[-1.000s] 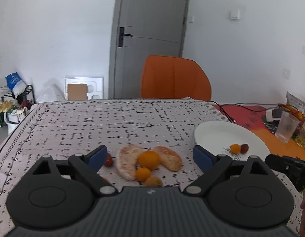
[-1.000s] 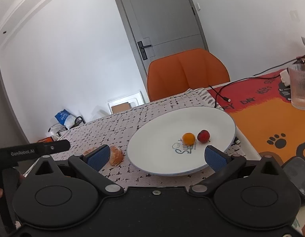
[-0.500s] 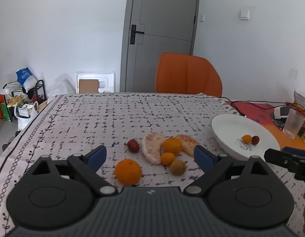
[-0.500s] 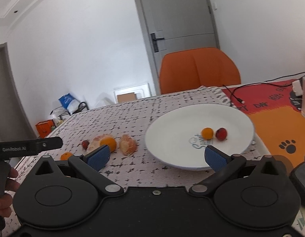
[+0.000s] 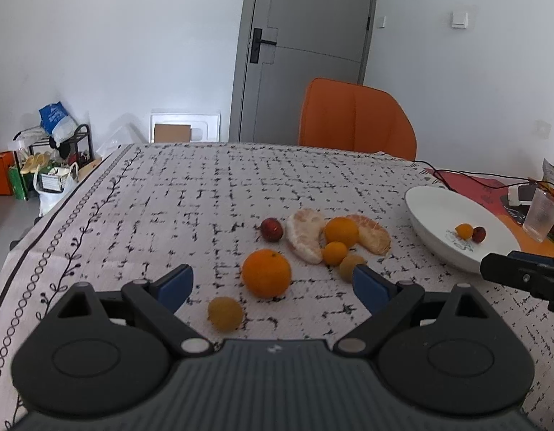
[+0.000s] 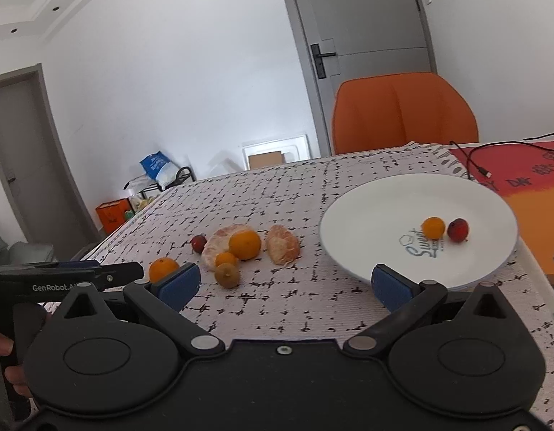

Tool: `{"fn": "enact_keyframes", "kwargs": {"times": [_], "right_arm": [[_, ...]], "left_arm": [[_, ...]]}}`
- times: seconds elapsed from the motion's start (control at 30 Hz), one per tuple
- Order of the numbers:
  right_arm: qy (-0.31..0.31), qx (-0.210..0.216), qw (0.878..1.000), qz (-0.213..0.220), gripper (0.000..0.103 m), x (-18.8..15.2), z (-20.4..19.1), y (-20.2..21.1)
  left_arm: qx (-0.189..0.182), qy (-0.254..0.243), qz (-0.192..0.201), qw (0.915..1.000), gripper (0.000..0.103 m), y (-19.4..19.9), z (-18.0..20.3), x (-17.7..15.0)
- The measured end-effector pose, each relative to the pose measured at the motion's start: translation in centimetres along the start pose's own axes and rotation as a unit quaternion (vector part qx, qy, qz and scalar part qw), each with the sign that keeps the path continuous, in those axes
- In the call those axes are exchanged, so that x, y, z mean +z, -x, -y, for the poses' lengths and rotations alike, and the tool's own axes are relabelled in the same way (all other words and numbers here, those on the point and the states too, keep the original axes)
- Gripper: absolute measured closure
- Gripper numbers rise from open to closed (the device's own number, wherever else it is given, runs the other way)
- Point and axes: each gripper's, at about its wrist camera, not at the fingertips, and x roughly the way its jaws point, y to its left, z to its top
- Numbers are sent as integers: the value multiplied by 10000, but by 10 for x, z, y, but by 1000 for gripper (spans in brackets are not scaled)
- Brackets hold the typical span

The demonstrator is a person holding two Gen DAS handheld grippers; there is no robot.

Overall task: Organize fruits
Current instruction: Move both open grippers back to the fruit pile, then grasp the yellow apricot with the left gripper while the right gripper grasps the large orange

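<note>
Sorting early-stage | white plate (image 6: 352,215) holds two small fruits | roughly eight pieces, count uncertain, left of plate on worktop (image 5: 205,194) | left gripper (image 5: 273,285), right gripper (image 6: 284,285): jaws open, empty

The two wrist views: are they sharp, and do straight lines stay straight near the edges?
Left wrist view: sharp fruit, such as the whole round orange; soft daylight, faint shadows; the grey door leans and the patterned tablecloth edge curves. Right wrist view: sharp on the white round plate; the orange chair slightly soft; dark fisheye corners.
</note>
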Motion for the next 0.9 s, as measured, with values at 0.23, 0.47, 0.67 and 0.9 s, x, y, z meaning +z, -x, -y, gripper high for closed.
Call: {"fn": "enact_keyframes", "kwargs": {"times": [0.23,0.47,0.67,0.9], "right_arm": [[109,61,9999,-103,0,-2,-10,-11],[181,133,9996,-192,6,-3,-19,-24],[182,188,9991,-326,11,-3,-24,-37],[288,322,9983,-403,13,1,-34,-51]], "left_arm": [[5,61,-74,10000,9,-5,-11,-7],[-9,147,-109,9998,12,-11,-21,-10],[-45,222,-191,9996,33,-19,-27,-13],[-69,352,-368,9987,63,-27,-36,-19]]}}
